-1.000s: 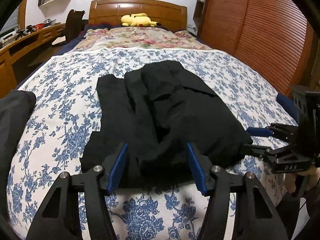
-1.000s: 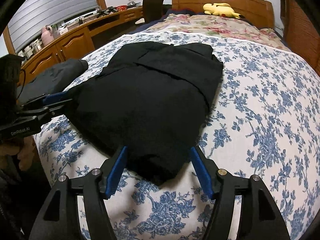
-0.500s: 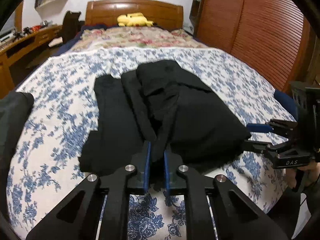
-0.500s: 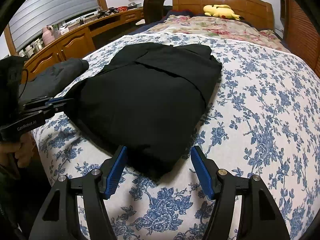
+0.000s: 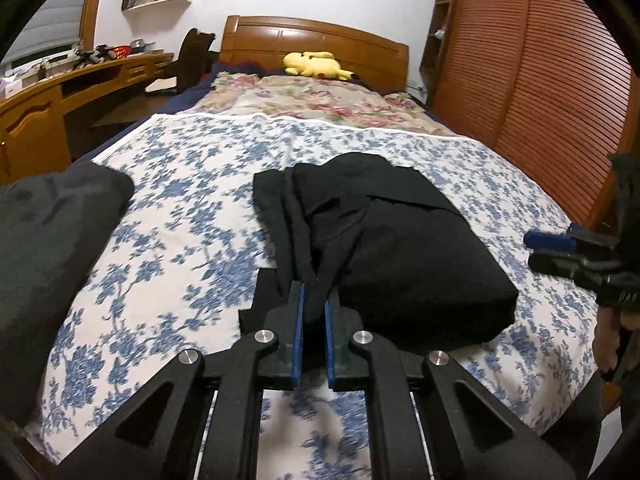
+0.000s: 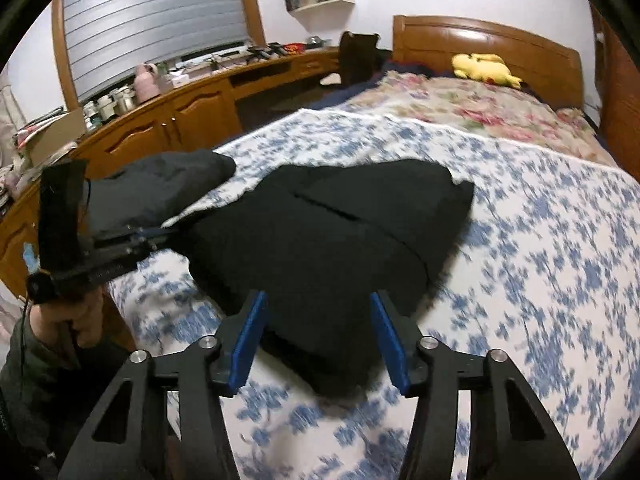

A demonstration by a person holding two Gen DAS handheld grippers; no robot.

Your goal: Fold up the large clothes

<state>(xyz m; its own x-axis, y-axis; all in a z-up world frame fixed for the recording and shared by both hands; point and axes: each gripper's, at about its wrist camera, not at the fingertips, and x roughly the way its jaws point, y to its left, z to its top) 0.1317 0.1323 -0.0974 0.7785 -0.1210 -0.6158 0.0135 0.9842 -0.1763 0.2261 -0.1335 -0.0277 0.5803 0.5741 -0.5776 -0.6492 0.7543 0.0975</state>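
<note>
Two grippers are at the near edge of the bed. The left gripper (image 5: 314, 300) has its blue pads pressed close together, pinching a bunched fold of the black garment (image 5: 392, 240) that rises from the cloth straight ahead of it. The right gripper (image 6: 318, 320) stands spread wide, its blue pads on either side of the garment's near corner (image 6: 340, 272); the pictures do not settle whether either pad touches the cloth, and nothing is clamped.

The garment lies partly folded on the blue-floral bedspread (image 5: 180, 208), near the foot of the bed. In the left wrist view its thick folded mass sits to the right of the pinched fold, with thinner layers trailing to the left.

To the garment's left, apart from it, a second dark garment (image 5: 52, 224) rests at the bedspread's edge.

Farther off, a floral quilt (image 5: 320, 100) covers the head end. A yellow plush toy (image 5: 316, 66) lies against the wooden headboard (image 5: 312, 36). A wooden desk (image 6: 192, 108) runs along the left wall; slatted wardrobe doors (image 5: 540, 80) stand on the right.
</note>
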